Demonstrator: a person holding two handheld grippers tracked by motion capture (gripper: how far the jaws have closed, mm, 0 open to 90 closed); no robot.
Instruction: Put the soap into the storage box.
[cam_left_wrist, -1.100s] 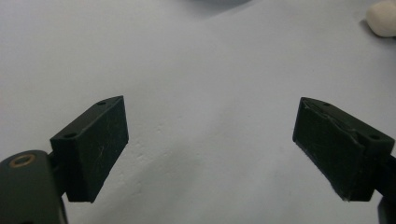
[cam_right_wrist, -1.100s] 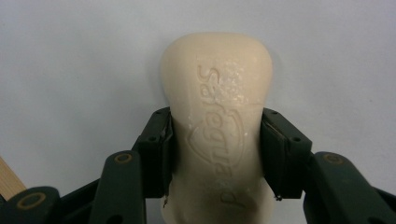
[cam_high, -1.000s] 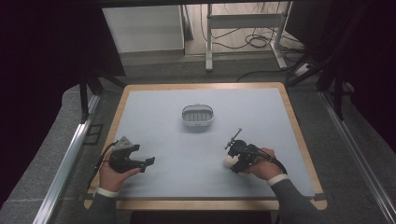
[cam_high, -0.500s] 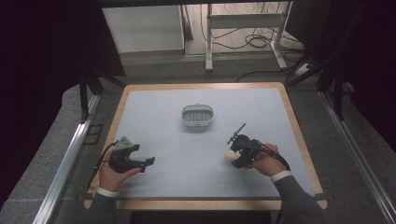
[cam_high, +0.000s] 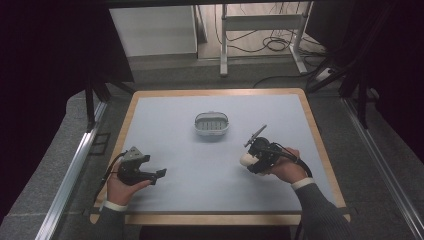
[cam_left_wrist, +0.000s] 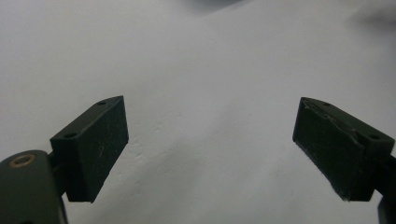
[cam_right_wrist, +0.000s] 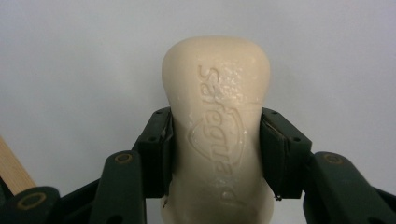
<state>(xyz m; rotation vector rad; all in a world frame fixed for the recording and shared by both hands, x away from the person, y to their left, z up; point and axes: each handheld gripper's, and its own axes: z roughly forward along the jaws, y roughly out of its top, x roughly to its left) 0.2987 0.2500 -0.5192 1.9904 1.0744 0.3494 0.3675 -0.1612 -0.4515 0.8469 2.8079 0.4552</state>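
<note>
A: Since the earlier frames we see the right gripper (cam_high: 248, 159) has come up off the table a little with the soap, and drifted slightly right. The left gripper (cam_high: 159, 173) has stayed put.

B: Agreed. Largest first: the table (cam_high: 165, 115), pale grey with a wooden rim, takes up the middle of the high view.

A: Then the arms. We see one sleeve coming in at the near left and one at the near right, each hand wrapped round a gripper.

B: Next the dish (cam_high: 211, 125), a small slatted oval tray, sitting just far of the table's centre, well apart from both grippers.

A: The right gripper is near and to the right of the dish. In its own view its jaws are clamped on the sides of the soap (cam_right_wrist: 217, 126), a cream bar with raised lettering, which stands up past the pads (cam_right_wrist: 156, 149).

B: In the high view we see the soap (cam_high: 246, 159) as a pale end poking out to the left of that gripper.

A: And the left gripper, near left, has its jaws wide apart with only bare table between them; its pads (cam_left_wrist: 95, 144) touch nothing.
</note>
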